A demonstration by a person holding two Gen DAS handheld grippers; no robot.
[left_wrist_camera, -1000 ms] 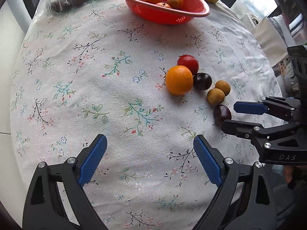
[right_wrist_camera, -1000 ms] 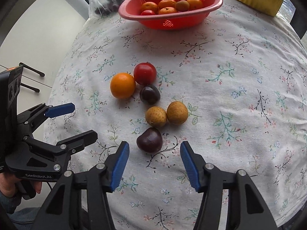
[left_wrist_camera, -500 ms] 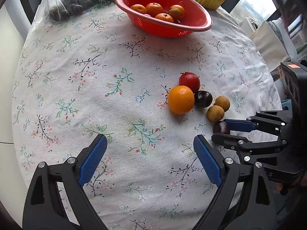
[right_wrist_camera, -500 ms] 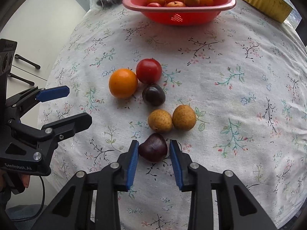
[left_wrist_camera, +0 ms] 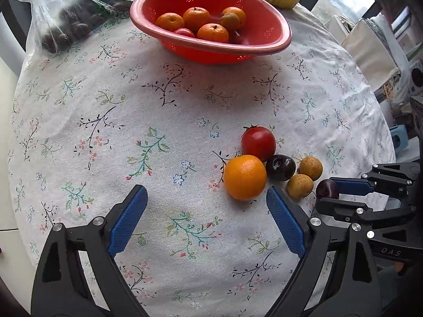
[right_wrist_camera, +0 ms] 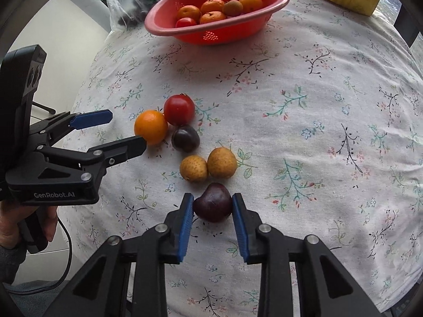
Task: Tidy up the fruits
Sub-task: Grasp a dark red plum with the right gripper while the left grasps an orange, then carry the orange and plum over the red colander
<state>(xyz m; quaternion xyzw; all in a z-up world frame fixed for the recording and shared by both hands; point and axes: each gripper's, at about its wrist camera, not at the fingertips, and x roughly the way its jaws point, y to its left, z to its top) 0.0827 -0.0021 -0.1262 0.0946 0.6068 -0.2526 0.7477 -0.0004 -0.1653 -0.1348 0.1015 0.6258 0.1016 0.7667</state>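
The right gripper (right_wrist_camera: 212, 206) has its blue pads pressed on a dark maroon, glossy chestnut-like fruit (right_wrist_camera: 213, 202), apparently resting on the floral tabletop (right_wrist_camera: 304, 137). The left gripper (left_wrist_camera: 206, 203) gapes wide, holding nothing. Beyond lie two speckled tan fruits (right_wrist_camera: 193, 168), a dark plum (right_wrist_camera: 185, 138), an orange (right_wrist_camera: 151, 127) and a red tomato (right_wrist_camera: 179, 109); farthest, the red basket (right_wrist_camera: 238, 33) holds tangerines.

chestnut (right_wrist_camera: 212, 202) | dark, glossy | on cloth | nearest of loose fruits
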